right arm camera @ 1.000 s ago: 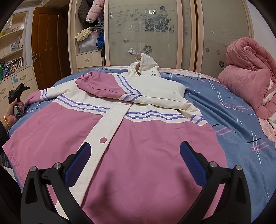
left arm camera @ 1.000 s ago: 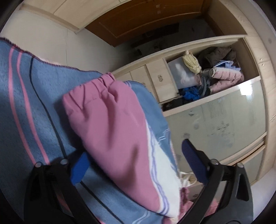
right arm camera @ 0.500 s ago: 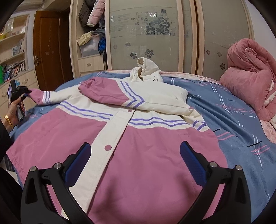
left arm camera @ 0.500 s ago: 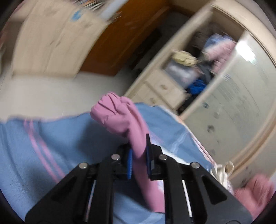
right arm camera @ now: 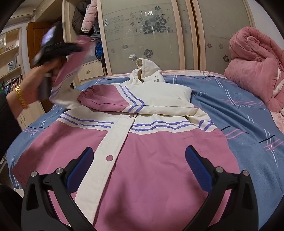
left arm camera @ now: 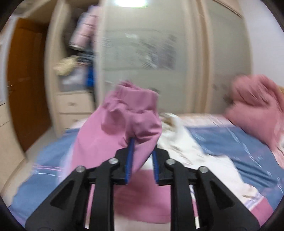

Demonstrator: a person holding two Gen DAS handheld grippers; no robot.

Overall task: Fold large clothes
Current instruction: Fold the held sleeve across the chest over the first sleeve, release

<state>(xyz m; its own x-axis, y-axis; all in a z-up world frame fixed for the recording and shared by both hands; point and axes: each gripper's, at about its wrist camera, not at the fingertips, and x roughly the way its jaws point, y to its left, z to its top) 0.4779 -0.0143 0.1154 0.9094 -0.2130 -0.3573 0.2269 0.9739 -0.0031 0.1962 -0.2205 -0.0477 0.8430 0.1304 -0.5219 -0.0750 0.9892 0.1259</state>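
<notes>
A bed [right arm camera: 239,113] with a blue sheet crossed by pink and white lines filled the room's middle. Behind it stood a pale wooden wardrobe with frosted glass sliding doors [right arm camera: 142,35] etched with flowers. Its left section [right arm camera: 87,23] stood open, with coats hanging above a set of drawers [right arm camera: 88,71]. A bundled pink quilt [right arm camera: 255,67] sat at the bed's right side. To the far left were a brown wooden door [right arm camera: 33,30] and bookshelves [right arm camera: 10,71]. A ceiling light reflected [left arm camera: 128,2] high on the glass.
</notes>
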